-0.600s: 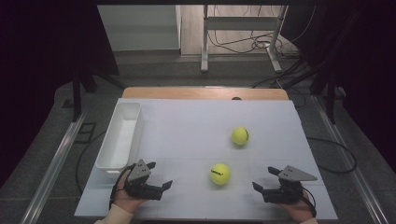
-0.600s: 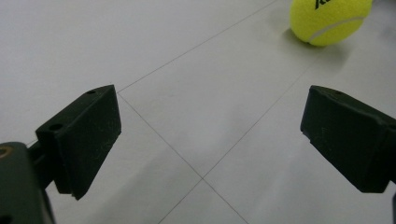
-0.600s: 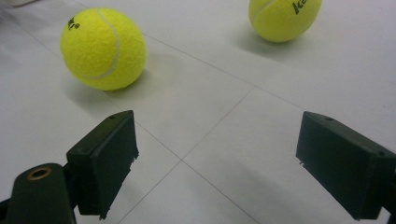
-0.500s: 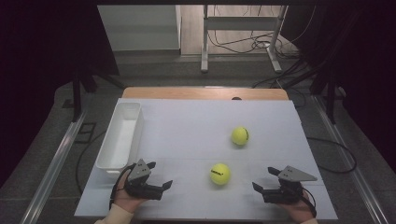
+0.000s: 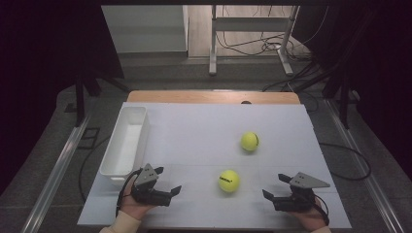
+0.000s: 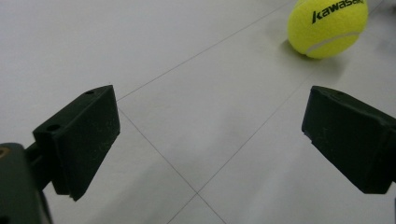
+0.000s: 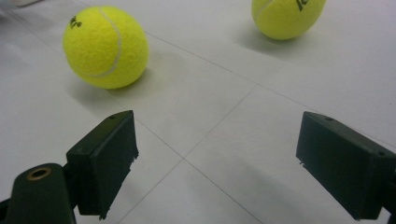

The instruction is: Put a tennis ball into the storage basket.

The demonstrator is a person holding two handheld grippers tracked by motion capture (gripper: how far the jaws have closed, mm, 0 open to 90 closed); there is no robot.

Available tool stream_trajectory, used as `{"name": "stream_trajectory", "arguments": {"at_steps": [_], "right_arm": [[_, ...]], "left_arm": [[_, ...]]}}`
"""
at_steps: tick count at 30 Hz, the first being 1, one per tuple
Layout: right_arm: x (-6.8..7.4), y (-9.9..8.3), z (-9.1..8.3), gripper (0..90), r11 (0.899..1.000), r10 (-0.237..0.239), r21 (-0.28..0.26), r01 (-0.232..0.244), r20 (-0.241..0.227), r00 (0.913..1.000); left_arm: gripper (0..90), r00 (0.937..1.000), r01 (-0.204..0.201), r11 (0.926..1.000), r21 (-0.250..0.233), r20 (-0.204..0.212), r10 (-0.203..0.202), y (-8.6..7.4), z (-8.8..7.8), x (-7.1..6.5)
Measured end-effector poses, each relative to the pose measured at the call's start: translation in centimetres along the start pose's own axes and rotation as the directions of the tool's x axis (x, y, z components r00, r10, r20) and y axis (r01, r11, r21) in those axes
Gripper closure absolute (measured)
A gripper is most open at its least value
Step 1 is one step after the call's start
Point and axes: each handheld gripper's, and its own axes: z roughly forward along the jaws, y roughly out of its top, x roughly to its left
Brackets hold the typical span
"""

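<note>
Left claw and right claw: jaws apart, empty, low over worktop; near tennis ball between them.

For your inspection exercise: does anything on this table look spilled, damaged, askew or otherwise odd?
Nothing stands out. Two tennis balls, the near ball and the far ball, sit intact on the white table. The white bin stands upright along the left edge. No spill or damage visible.
</note>
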Motion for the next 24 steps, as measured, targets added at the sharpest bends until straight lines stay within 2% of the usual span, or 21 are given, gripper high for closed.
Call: {"name": "stream_trajectory", "arguments": {"at_steps": [7, 17, 24], "right_arm": [[0.3, 0.1, 0.2, 12.6, 1.000, -0.011, 0.018, 0.011, -0.004, 0.9999], [0.2, 0.4, 0.4, 12.9, 1.000, -0.006, 0.010, 0.007, -0.013, 0.9999], [0.0, 0.4, 0.5, 13.0, 1.000, 0.007, 0.007, -0.007, -0.024, 0.9997]], "left_arm": [[5.1, 1.0000, 0.004, 1.0000, -0.004, 0.003, -0.004, 0.0, -0.3, -0.1], [5.3, 0.9996, 0.027, 0.9995, -0.016, 0.010, -0.027, 0.9, -0.2, -0.2], [5.4, 0.9999, 0.012, 0.9999, -0.009, -0.001, -0.012, 1.6, -0.2, -0.5]]}}
